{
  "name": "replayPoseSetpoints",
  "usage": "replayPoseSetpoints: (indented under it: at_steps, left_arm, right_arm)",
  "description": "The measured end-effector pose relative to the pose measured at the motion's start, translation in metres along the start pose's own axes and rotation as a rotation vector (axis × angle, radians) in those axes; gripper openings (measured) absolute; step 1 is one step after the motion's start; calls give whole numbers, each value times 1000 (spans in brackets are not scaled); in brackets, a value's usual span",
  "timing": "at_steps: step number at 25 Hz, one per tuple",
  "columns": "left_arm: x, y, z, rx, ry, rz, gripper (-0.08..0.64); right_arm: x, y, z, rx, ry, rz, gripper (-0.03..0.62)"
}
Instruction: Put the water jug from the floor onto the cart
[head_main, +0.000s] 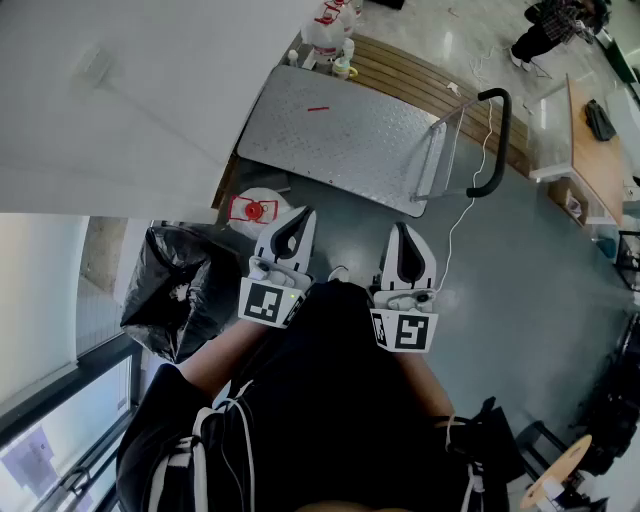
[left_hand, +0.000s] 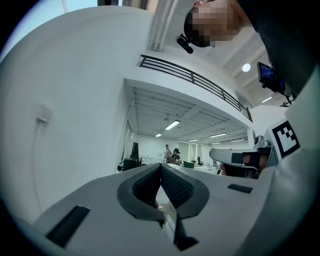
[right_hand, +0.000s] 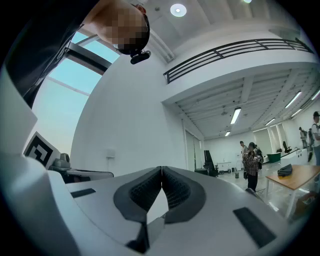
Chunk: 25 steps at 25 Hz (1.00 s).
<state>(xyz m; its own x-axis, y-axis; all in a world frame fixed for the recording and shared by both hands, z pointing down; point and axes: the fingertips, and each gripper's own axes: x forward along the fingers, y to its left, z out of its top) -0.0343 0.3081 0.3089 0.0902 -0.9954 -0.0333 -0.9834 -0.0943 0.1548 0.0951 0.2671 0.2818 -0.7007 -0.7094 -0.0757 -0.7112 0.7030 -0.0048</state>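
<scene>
In the head view the water jug (head_main: 256, 211), white with a red label, stands on the floor by the near left corner of the cart (head_main: 340, 130). The cart is a grey metal platform with a black handle (head_main: 497, 140) on its right end. My left gripper (head_main: 303, 214) is held level just right of the jug and apart from it, jaws shut on nothing. My right gripper (head_main: 400, 229) is beside it over the floor, also shut and empty. In the left gripper view the left gripper (left_hand: 161, 165) has its pads together; in the right gripper view the right gripper (right_hand: 161, 169) does too.
A black rubbish bag (head_main: 175, 285) lies left of the jug, against the white wall (head_main: 120, 90). Behind the cart runs a wooden bench (head_main: 440, 85) with bottles (head_main: 328, 28) at its left end. A white cable (head_main: 465, 215) trails on the floor. A table (head_main: 590, 150) stands at right.
</scene>
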Motion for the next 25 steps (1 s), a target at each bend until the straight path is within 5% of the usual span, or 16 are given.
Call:
replayPoseSetpoints:
  at_steps: [9, 18, 25]
  left_arm:
    - [-9, -17, 0, 14, -21, 8, 17]
    - [-24, -16, -10, 17, 23, 96, 17]
    - [-21, -36, -12, 47, 32, 71, 17]
  right_arm:
    - [-21, -6, 0, 14, -11, 9, 18]
    - [-53, -25, -16, 68, 28, -19, 20]
    - [-61, -41, -18, 93, 1, -41, 20]
